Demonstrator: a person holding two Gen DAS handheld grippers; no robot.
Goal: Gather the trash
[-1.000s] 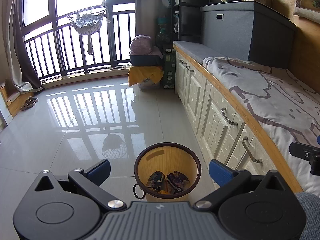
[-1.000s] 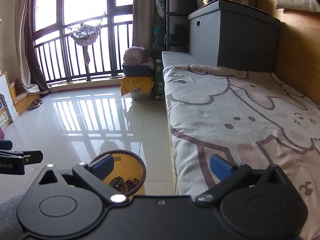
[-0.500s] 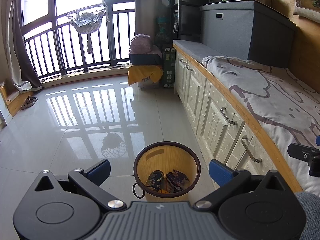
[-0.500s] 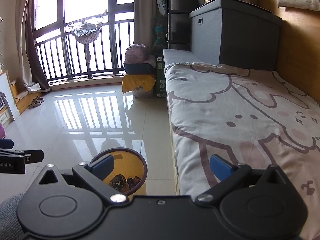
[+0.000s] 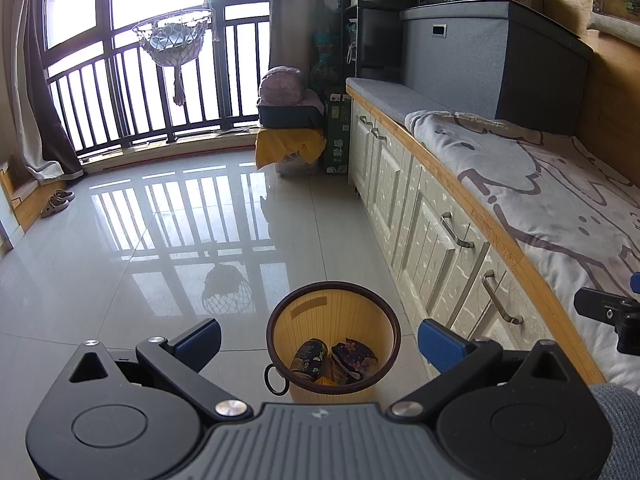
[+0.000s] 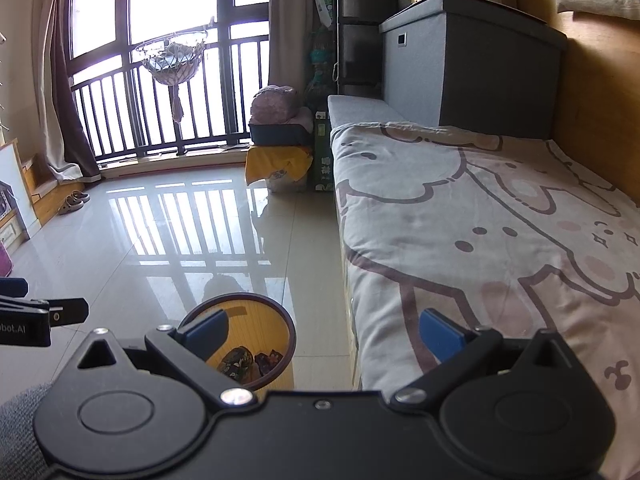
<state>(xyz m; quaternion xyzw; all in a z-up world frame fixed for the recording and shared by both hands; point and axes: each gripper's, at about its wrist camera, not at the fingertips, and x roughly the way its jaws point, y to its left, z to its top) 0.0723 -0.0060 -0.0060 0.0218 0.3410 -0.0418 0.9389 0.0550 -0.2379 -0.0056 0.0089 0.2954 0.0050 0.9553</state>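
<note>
left wrist: left gripper spread, empty, above the bin on the floor by the drawers; can and wrapper already inside. right wrist: right gripper spread, empty over the bed's edge; no trash left showing.

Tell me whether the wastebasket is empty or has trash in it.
Has trash. The wastebasket stands upright on the floor, with a can and a dark wrapper lying at its bottom; it is far from full.

Bin on the floor left of the bed; trash inside; window behind.
</note>
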